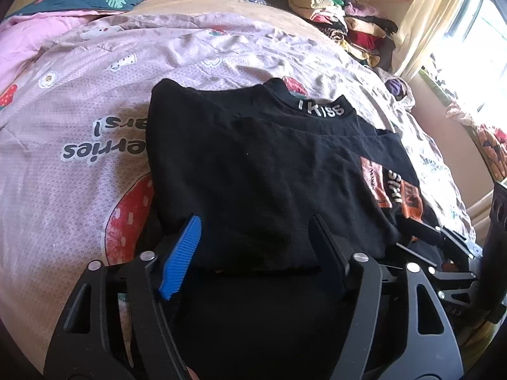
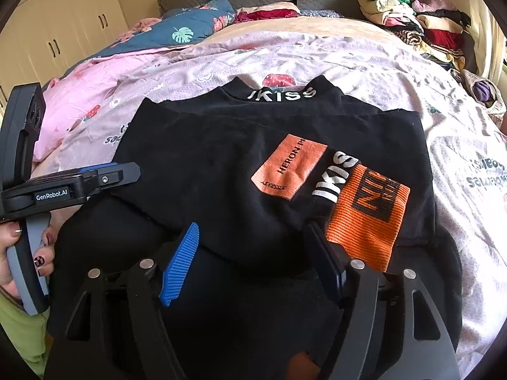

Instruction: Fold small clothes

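Observation:
A small black top [image 1: 253,164] with a white "IKISS" collar and orange patches lies partly folded on the bed; it also shows in the right wrist view [image 2: 221,164]. Its sleeve with an orange cuff [image 2: 364,218] is laid across the body. My left gripper [image 1: 255,231] is open over the top's near left hem, its blue pad [image 1: 182,256] beside the cloth. My right gripper [image 2: 253,240] is open over the near right hem, next to the orange cuff. The left gripper also shows at the left of the right wrist view [image 2: 95,177].
The bed has a pink strawberry-print cover [image 1: 95,133]. A stack of folded clothes [image 2: 418,22] sits at the far right corner. A blue leaf-print quilt [image 2: 177,31] lies at the head. A window [image 1: 481,63] is to the right, wardrobes [image 2: 63,25] to the left.

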A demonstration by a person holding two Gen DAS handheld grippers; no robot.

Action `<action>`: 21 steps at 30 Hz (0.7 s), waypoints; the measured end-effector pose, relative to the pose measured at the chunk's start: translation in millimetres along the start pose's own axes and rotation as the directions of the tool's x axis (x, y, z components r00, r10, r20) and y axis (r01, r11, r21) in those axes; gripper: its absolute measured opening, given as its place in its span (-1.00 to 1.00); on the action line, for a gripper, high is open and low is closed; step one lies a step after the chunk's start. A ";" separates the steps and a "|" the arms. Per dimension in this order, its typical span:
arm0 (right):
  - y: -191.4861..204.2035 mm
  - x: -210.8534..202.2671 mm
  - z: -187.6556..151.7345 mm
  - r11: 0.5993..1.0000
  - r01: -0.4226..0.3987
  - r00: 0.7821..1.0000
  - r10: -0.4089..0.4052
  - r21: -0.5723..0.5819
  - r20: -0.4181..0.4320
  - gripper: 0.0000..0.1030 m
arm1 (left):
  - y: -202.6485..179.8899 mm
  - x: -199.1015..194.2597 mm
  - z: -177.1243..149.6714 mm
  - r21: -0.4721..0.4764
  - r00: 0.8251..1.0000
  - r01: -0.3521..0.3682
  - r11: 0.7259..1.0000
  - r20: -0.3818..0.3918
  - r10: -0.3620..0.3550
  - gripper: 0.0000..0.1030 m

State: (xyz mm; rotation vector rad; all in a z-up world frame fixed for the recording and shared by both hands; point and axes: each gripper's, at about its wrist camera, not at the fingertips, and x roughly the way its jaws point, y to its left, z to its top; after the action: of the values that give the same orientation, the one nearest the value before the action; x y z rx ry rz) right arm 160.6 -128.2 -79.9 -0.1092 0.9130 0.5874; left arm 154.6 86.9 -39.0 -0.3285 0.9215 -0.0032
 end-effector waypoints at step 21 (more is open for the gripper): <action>-9.7 -26.6 5.2 0.998 0.033 0.998 -0.036 0.050 0.051 0.91 | -6.7 -20.7 2.4 -0.017 0.997 -0.061 0.998 0.035 0.062 0.81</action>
State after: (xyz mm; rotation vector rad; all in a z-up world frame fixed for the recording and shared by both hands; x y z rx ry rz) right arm 156.9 -146.1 -57.7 -0.0655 0.8732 0.5334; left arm 144.8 84.1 -19.6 -0.3136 0.8965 0.0665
